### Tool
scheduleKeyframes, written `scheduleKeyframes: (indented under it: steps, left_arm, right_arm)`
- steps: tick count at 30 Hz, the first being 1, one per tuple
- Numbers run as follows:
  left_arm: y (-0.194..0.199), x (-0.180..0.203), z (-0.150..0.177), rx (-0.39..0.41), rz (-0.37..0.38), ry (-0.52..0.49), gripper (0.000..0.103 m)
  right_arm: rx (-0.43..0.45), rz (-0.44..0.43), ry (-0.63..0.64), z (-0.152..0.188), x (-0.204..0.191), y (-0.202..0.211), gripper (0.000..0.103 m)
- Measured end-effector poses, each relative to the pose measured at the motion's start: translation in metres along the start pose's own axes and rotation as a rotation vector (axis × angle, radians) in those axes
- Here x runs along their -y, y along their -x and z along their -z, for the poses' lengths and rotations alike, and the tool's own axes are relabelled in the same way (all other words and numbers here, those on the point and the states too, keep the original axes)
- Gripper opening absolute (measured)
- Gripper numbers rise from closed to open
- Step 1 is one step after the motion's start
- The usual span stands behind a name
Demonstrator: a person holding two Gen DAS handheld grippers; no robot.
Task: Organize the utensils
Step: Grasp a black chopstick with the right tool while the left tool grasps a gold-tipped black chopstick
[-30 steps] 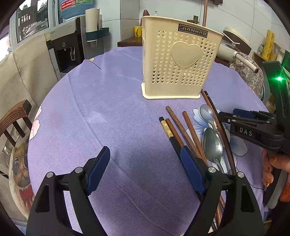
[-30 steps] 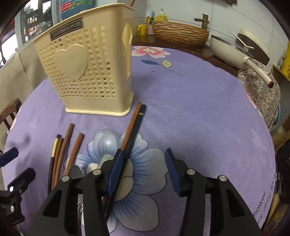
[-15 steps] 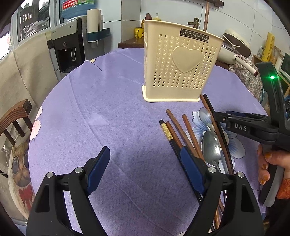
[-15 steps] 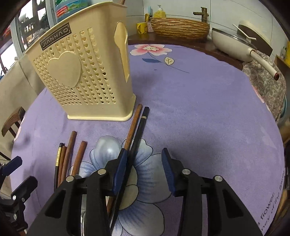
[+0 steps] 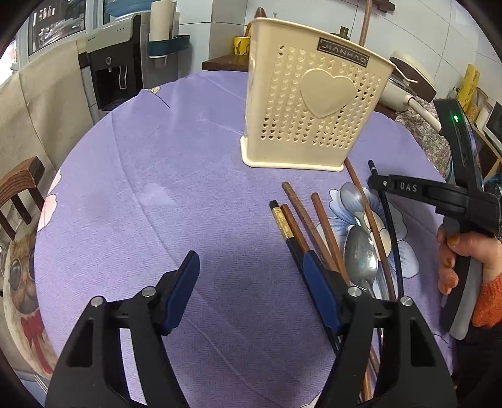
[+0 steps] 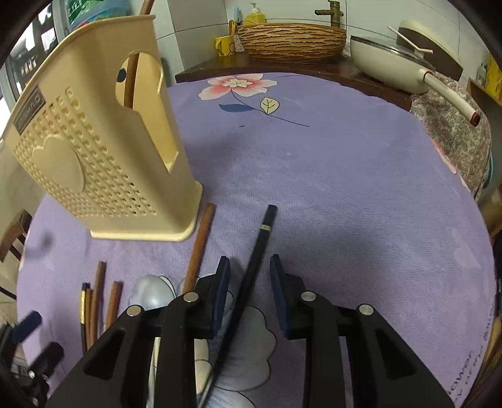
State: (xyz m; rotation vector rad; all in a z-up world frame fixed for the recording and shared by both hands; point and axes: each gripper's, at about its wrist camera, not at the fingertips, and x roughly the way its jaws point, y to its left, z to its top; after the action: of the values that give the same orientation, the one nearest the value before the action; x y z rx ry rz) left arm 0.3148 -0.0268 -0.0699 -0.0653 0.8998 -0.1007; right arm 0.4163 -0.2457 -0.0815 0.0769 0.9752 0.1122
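Home kitchen/dining corner — round table under a purple floral tablecloth (image 6: 345,175), wooden chair (image 5: 22,185) at its edge. Behind it: water dispenser (image 5: 116,62), cream lidded pan (image 6: 395,62), woven basket (image 6: 291,40), yellow mug (image 6: 224,45) and soap bottle (image 6: 255,17) on a wooden counter — tiled walls.

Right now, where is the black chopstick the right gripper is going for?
In the right wrist view the black chopstick lies on the purple tablecloth between the right gripper's closing, not yet touching jaws, right of the brown chopstick beside the cream holder.
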Motion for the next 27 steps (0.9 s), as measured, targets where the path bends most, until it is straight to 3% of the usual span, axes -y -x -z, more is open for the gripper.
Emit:
scheduleKeyframes:
  steps: [4, 9, 16, 19, 27]
  left_arm:
    - [-0.005, 0.010, -0.001, -0.014, 0.017, -0.014, 0.064]
    - [-0.016, 0.022, 0.001, -0.043, -0.029, -0.058, 0.052]
    - [-0.019, 0.023, 0.000, -0.055, -0.012, -0.023, 0.052]
    - [-0.023, 0.025, -0.002, -0.057, -0.037, -0.033, 0.051]
    - [-0.024, 0.009, -0.008, -0.073, -0.036, 0.011, 0.042]
  right_arm:
    - [0.019, 0.008, 0.022, 0.000, -0.003, 0.000, 0.024]
    - [0.025, -0.009, 0.012, 0.004, -0.001, 0.004, 0.024]
    - [0.037, 0.007, 0.031, 0.008, -0.005, 0.005, 0.024]
    - [0.040, 0.009, 0.036, 0.010, -0.006, 0.006, 0.024]
    - [0.021, -0.006, -0.013, 0.003, 0.000, 0.005, 0.020]
